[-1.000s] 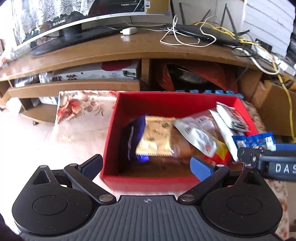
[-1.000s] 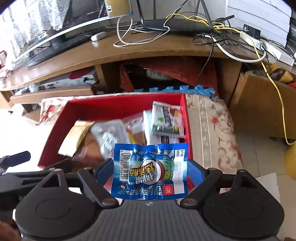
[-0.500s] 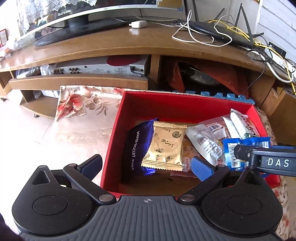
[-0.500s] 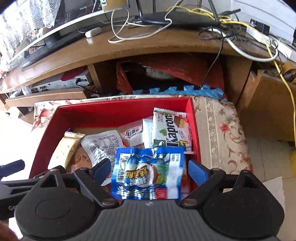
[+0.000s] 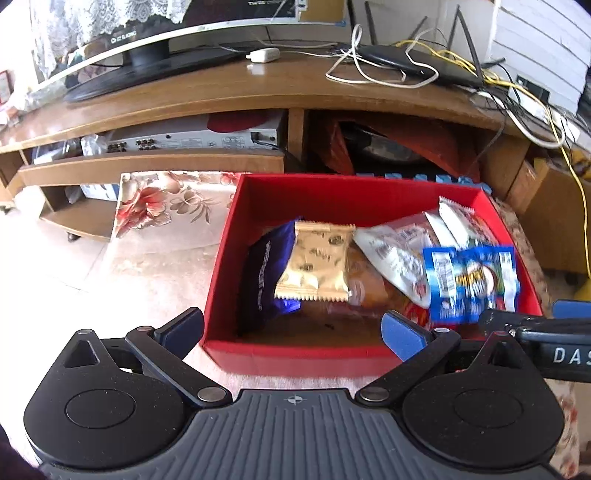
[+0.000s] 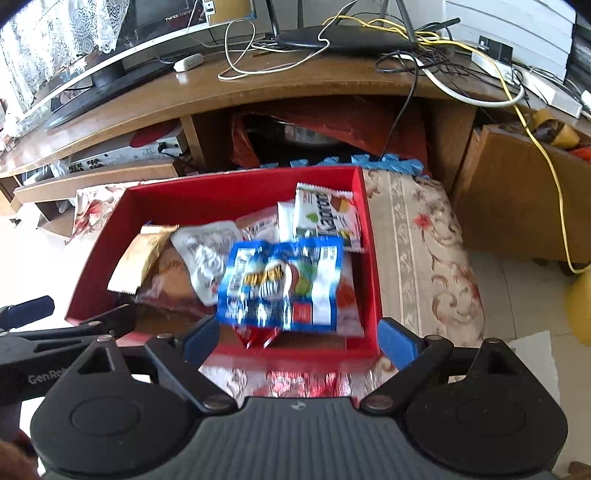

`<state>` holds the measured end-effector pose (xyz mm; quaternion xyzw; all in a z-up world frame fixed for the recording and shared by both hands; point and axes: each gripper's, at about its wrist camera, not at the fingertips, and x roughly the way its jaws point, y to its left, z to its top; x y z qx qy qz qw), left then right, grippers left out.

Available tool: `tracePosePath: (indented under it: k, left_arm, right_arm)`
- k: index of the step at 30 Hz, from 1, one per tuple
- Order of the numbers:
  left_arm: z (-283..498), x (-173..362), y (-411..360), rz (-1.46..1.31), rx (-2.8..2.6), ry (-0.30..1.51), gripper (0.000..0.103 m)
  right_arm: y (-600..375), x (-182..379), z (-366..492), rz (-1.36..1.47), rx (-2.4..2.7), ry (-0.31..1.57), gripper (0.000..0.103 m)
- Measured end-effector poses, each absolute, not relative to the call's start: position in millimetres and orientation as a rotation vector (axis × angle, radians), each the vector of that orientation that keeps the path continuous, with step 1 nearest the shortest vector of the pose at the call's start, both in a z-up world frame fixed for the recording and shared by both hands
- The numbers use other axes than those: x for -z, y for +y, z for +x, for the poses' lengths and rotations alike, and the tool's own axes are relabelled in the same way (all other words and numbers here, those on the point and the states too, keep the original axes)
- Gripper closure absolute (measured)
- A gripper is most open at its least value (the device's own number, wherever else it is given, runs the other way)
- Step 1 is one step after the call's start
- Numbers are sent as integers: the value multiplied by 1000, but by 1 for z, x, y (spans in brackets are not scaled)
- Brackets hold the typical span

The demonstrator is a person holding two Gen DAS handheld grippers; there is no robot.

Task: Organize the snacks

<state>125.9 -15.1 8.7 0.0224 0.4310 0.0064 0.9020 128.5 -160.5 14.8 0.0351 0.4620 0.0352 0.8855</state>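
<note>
Blue packet (image 6: 282,286) drops clear into our red box (image 6: 236,195).
Our right gripper (image 6: 299,338) has just been opening, nothing between its spread jaws; the blurred packet probably lies crosswise just ahead, left gripper (image 5: 293,325) spread, farther.

White letters "DAS" stand on the black arm of the right claw (image 5: 565,356) at the right edge of the left wrist view. In the right wrist view, "Gen Rob", cut off, stands on the arm of the left claw (image 6: 44,378). The white and green packet (image 6: 325,218) in the red box (image 6: 236,192) reads "Kapron", seen sideways. The TV (image 6: 162,22) frame carries small white lettering, too small to read. The blue packet (image 6: 280,284) is too blurred.
</note>
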Motion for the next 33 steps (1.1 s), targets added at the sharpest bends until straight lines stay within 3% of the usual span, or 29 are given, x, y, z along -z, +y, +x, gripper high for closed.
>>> tracePosePath:
  k: [19, 33]
  left_arm:
    - [67, -17, -36, 162, 15, 828, 0]
    - [46, -15, -27, 100, 44, 865, 1]
  right_arm:
    - [-169, -21, 60, 72, -58, 960, 13]
    - [-169, -23, 35, 75, -68, 960, 13]
